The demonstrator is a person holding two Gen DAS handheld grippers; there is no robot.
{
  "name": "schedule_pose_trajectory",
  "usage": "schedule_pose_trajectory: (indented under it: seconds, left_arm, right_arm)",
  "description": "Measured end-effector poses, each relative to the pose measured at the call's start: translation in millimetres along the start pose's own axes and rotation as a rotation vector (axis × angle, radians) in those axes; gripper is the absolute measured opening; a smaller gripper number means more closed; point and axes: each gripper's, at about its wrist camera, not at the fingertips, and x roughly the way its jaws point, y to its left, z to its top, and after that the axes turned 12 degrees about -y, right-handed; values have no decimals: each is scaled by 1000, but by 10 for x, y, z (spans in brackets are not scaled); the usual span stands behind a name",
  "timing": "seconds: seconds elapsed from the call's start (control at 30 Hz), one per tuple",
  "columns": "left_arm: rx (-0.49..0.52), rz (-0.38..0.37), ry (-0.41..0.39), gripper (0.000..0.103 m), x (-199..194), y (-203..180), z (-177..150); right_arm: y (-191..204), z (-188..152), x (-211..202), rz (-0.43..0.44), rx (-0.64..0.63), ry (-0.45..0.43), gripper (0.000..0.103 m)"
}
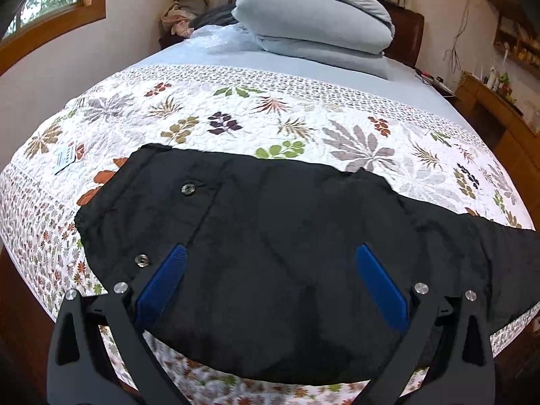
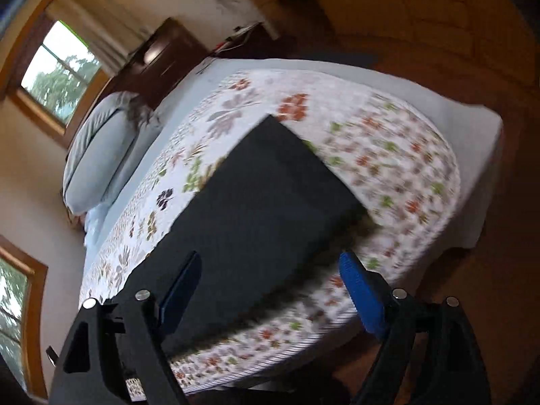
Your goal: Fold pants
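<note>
Black pants (image 1: 287, 253) leg cut off right, right-wrist view motion-blurred

- The bed (image 1: 337, 67) carries a pale blue sheet, bare toward its head end.
- A white quilt with a leaf print (image 1: 236, 114) covers the foot half, reaching over the foot edge.
- Black pants (image 1: 270, 236) lie flat on the quilt along the foot edge.
- Folded grey-blue bedding (image 1: 317, 17) is stacked at the head end, with crumpled clothes (image 1: 184, 11) at one head corner.
</note>
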Motion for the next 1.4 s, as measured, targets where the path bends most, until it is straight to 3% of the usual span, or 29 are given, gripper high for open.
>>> schedule_pose_trajectory:
  seconds: [0.27, 0.7, 0.83, 0.97, 1.07, 1.23, 1.33, 1.4]
  left_arm:
    - [-8, -7, 20, 100, -16, -179, -37]
    - [49, 35, 103, 100, 202, -163, -225]
    - [84, 59, 143, 100, 265, -128, -296]
    - [102, 66, 168, 100, 298, -76, -342]
    - [95, 57, 173, 100, 296, -49, -355]
    - [101, 48, 182, 100, 284, -34, -355]
    - [105, 44, 188, 100, 292, -17, -362]
    - [108, 48, 189, 100, 293, -6, -364]
  right_arm:
    - [-444, -86, 203, 84, 162, 26, 85]
    - [-742, -98, 578, 184, 299, 14, 89]
    - [-632, -80, 533, 179, 240, 7, 89]
    - [-466, -32, 543, 242, 216, 21, 87]
    - [-369, -4, 650, 217, 190, 33, 87]
    - [-352, 41, 741, 239, 232, 17, 87]
    - [-321, 86, 703, 290, 222, 7, 63]
    - [-305, 110, 694, 312, 214, 5, 57]
